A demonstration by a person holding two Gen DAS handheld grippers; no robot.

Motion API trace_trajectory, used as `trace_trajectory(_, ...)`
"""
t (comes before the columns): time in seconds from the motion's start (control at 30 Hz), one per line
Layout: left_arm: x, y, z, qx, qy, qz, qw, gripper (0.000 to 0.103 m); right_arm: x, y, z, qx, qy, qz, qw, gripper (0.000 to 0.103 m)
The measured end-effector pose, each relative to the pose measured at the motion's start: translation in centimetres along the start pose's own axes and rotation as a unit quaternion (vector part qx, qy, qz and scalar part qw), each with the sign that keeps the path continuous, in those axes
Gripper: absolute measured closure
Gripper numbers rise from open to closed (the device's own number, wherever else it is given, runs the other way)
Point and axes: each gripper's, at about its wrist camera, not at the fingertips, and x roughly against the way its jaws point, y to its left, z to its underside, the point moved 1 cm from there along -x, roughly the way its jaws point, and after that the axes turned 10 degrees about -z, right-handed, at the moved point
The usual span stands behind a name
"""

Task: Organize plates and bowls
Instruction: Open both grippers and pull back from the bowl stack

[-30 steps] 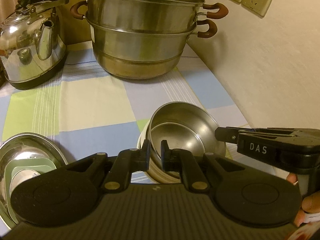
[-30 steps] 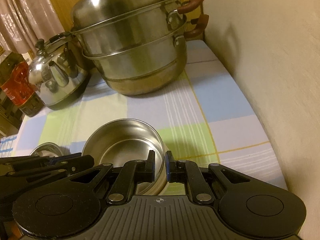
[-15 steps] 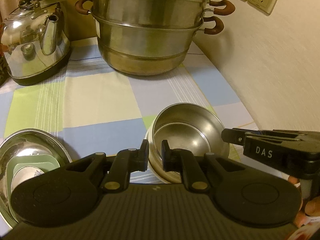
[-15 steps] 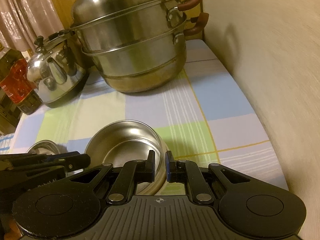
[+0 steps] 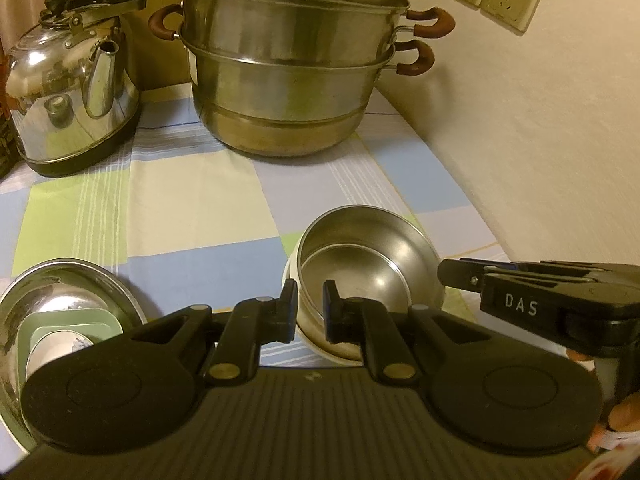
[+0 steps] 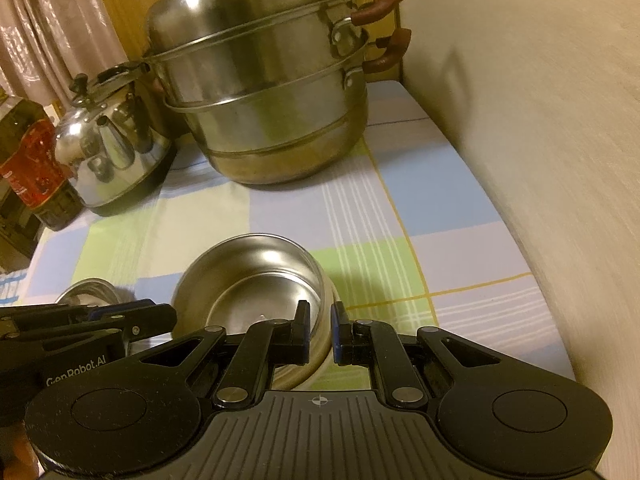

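A steel bowl (image 5: pixel 368 256) sits nested in a white bowl (image 5: pixel 316 340); the stack is held off the checked cloth. My left gripper (image 5: pixel 310 304) is shut on the stack's near-left rim. My right gripper (image 6: pixel 320 326) is shut on the rim at the other side; the steel bowl also shows in the right wrist view (image 6: pixel 248 280). The right gripper also shows in the left wrist view (image 5: pixel 520 288). A steel plate (image 5: pixel 68 280) at the lower left holds a green square dish (image 5: pixel 64 320) with a small bowl in it.
A large stacked steel steamer pot (image 5: pixel 292 80) stands at the back, a steel kettle (image 5: pixel 72 96) to its left. An oil bottle (image 6: pixel 28 160) stands at the far left. The wall (image 5: pixel 540 140) runs along the right side of the cloth (image 5: pixel 180 200).
Both grippers stay shut on the bowl stack. The views shift slightly, with the stack moving a little toward the back pot and rising.
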Motion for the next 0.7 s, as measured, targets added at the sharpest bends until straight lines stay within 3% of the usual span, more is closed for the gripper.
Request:
trace_trajectory(0.1,1.3,0.1,0.4,-0.005,-0.01,0.003,0.9999,0.089,1.1,0.2,0.4,-0.003,-0.008,-0.015,1.0,0.081)
trace_trajectory(0.17,2.4,0.1,0.8,-0.012,-0.019,0.001,0.9998,0.086,2.0,0.5,0.6,-0.006,-0.016,-0.026,1.0,0.059)
trace_trajectory(0.47,8.4,0.2,5.3,-0.008,-0.039,-0.002,0.9992,0.075,7.9,1.7,4.3,-0.008,-0.051,-0.052,0.997,0.05)
trace_trajectory(0.7,12.8,-0.1,10.5,0.004,-0.036,-0.007,0.9993,0.075,11.8,3.2,9.3,0.012,-0.039,-0.075,0.996,0.044)
